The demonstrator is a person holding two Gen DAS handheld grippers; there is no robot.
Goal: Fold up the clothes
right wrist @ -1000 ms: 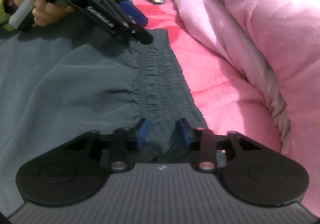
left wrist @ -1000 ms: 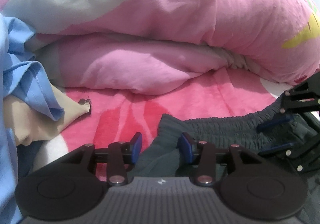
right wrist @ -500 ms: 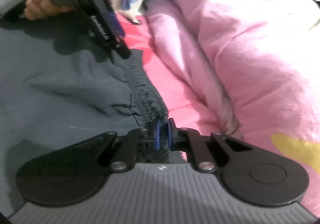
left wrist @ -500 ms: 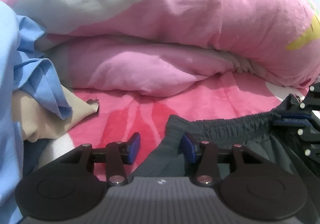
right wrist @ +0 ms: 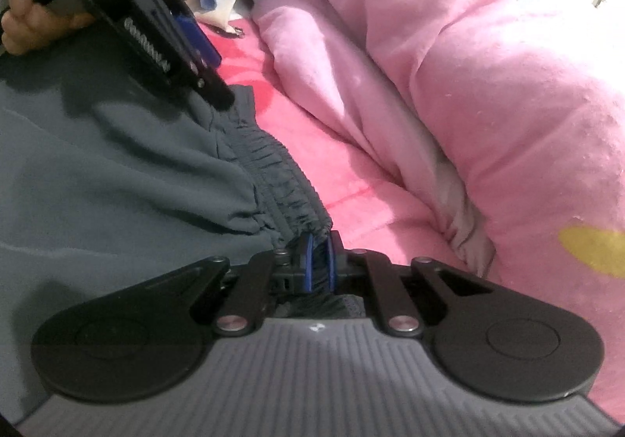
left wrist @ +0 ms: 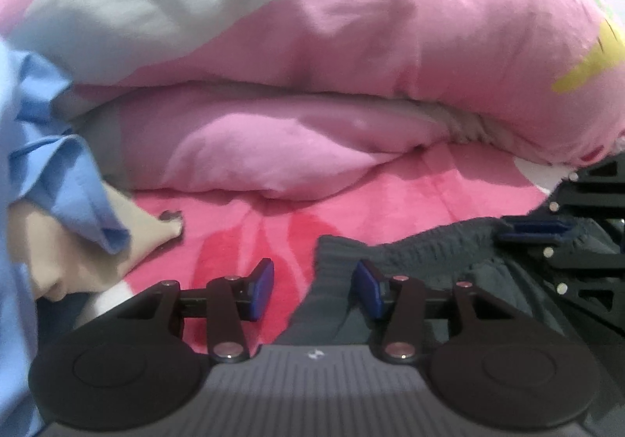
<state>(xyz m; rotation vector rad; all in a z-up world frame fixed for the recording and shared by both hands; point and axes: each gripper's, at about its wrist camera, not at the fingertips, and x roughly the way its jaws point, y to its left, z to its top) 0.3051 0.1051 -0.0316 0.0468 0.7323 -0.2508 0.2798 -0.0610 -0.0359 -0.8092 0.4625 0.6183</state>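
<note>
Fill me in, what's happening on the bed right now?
A person is folding dark grey shorts on a pink bed sheet using two handheld tools. The right claw is shut on the shorts' elastic waistband. The left claw is open at the waistband's other corner, with the fabric edge between its pads but not pinched yet. A bunched pink duvet lies behind, and blue and beige clothes sit off to the left.

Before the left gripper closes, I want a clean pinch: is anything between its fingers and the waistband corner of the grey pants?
Nothing visible. The left gripper stands open at the waistband corner of the grey pants, only pink bedsheet beneath. The right gripper already pinches the waistband.
</note>
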